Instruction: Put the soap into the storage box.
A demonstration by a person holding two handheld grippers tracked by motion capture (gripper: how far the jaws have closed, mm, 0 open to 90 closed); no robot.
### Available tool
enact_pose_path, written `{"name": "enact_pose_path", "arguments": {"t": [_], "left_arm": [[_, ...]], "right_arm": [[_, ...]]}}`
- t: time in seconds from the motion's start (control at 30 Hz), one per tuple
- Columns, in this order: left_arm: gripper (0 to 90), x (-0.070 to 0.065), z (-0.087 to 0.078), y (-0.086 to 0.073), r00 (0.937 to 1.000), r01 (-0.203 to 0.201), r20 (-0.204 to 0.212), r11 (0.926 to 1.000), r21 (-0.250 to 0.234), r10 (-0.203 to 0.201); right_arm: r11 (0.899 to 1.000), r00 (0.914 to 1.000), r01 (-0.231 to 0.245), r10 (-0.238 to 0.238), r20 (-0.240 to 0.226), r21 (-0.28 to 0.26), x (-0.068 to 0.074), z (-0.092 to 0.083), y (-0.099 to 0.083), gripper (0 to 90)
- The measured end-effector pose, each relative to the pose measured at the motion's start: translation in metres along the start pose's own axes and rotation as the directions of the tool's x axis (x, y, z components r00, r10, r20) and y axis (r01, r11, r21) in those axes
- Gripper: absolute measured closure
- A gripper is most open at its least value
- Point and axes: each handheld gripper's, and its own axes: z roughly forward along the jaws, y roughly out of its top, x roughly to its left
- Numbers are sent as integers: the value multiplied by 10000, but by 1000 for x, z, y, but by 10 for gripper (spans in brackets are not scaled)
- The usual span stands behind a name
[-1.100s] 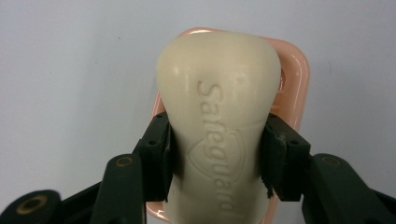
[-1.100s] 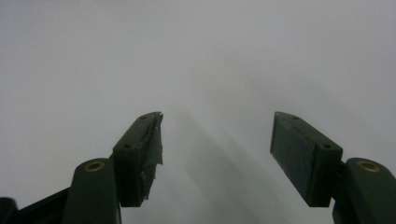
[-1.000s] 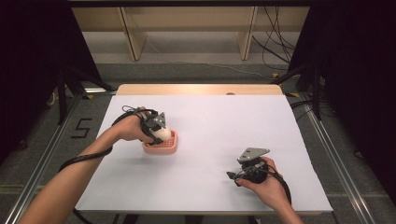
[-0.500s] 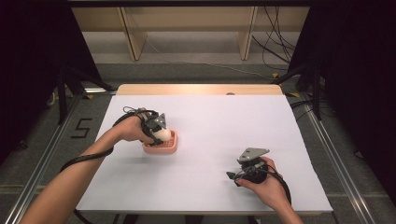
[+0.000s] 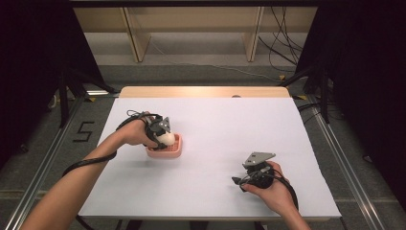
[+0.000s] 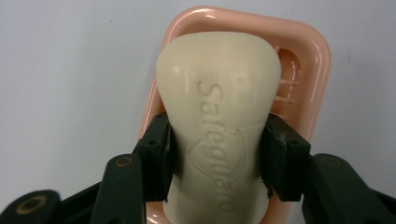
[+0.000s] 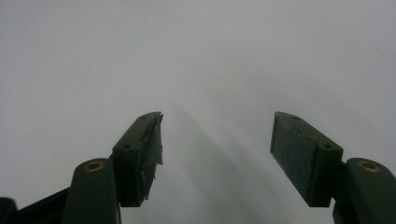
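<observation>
The white tabletop (image 5: 220, 129) lay bare over nearly all its surface, its far half, its right side and the stretch between the two hands open for a pass. The one thing standing on it was the pink soap dish (image 5: 168, 150) on the left half, where the left tool (image 5: 163, 139) was clamped on a cream soap bar (image 6: 219, 116) that sat over the dish's hollow, leaving a slim strip of free tray along its far rim in the left gripper view. The right tool (image 5: 238, 182) rested low near the front right edge with its jaws spread wide, and bare white surface lay between and ahead of them in the right gripper view.
</observation>
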Motion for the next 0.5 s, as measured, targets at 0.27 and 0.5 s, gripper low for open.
{"name": "enact_pose_path", "arguments": {"t": [0.27, 0.5], "left_arm": [[494, 1, 1, 0, 10000, 26, 28, 10000, 71, -27], [492, 0, 2, 1, 9999, 75, 76, 9999, 108, -75]], "right_arm": [[10000, 10000, 43, -43, -24, 21, 0, 0, 0, 345], [10000, 10000, 63, -63, -24, 24, 0, 0, 1, 343]]}}
